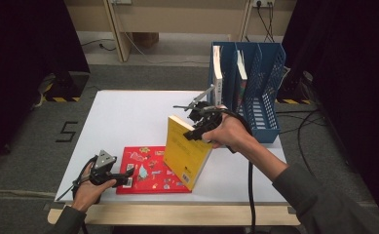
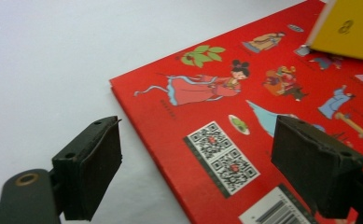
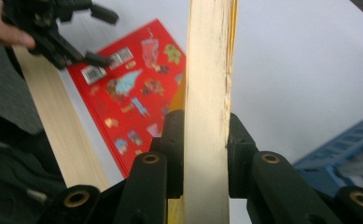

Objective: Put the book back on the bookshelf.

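the right claw (image 1: 200,127) is clamped on a yellow book (image 1: 187,151), its flat black pads pressing both covers near the top edge; in the right gripper view the cream, slightly scuffed block of pages (image 3: 208,93) stands between the jaws. the book is a slim rectangle with a matte yellow cover, tilted up on its lower corner, which rests at the right end of a red book (image 1: 150,171). the red book lies flat on the smooth white tabletop (image 1: 128,117) near the front edge; its glossy cover carries small cartoon figures, two square codes and a barcode. the left claw (image 1: 121,177) stands wide open and holds nothing, its blunt rubbery pads either side of the red book's near corner. a blue plastic mesh file rack (image 1: 255,83) stands upright at the far right, with two books upright in its slots.
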